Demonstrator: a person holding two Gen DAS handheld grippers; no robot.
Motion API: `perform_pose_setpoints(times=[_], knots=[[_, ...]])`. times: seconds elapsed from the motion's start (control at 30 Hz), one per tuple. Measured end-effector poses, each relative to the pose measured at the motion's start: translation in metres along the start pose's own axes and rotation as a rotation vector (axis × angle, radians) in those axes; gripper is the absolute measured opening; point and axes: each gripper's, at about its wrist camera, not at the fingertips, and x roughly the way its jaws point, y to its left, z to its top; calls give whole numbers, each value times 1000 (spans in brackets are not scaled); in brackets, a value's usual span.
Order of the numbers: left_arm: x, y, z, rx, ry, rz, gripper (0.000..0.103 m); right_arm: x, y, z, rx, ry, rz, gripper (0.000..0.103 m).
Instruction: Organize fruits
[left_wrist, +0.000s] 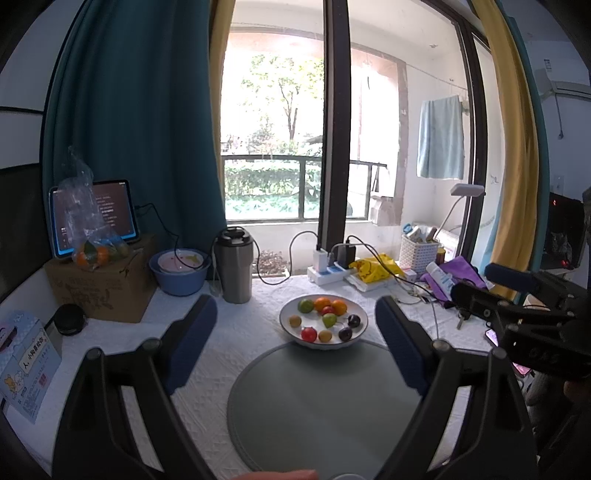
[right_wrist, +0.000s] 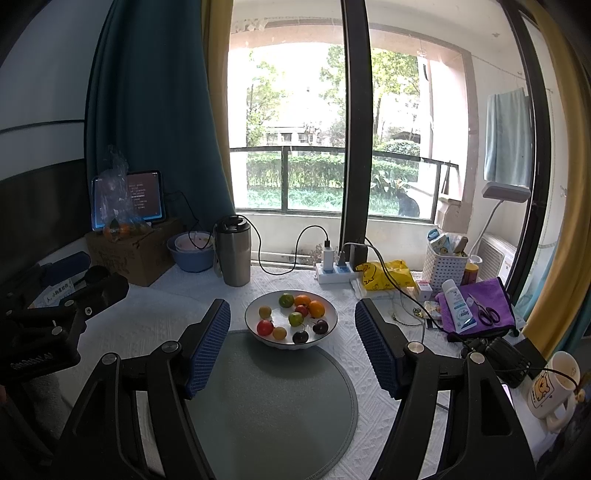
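On the tabletop, small fruits are heaped in a white bowl beyond a grey mat. Both left tongs and right tongs are held wide open, empty. Round fruits could be squeezed out and rolled away if pinched off-centre.

The right hand-held gripper gapes empty above a round mat, fruit bowl beyond.

Both the left black two-finger gripper and the right black two-finger gripper have black angular frames, silver round pivot screws and blue ribbed pads; faint lettering marks the left one's side.
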Motion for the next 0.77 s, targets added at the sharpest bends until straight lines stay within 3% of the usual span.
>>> perform_pose_setpoints(times=[0.77], knots=[[5, 3, -4, -13, 3, -9, 89, 7, -3, -6, -4, 22, -9, 73]])
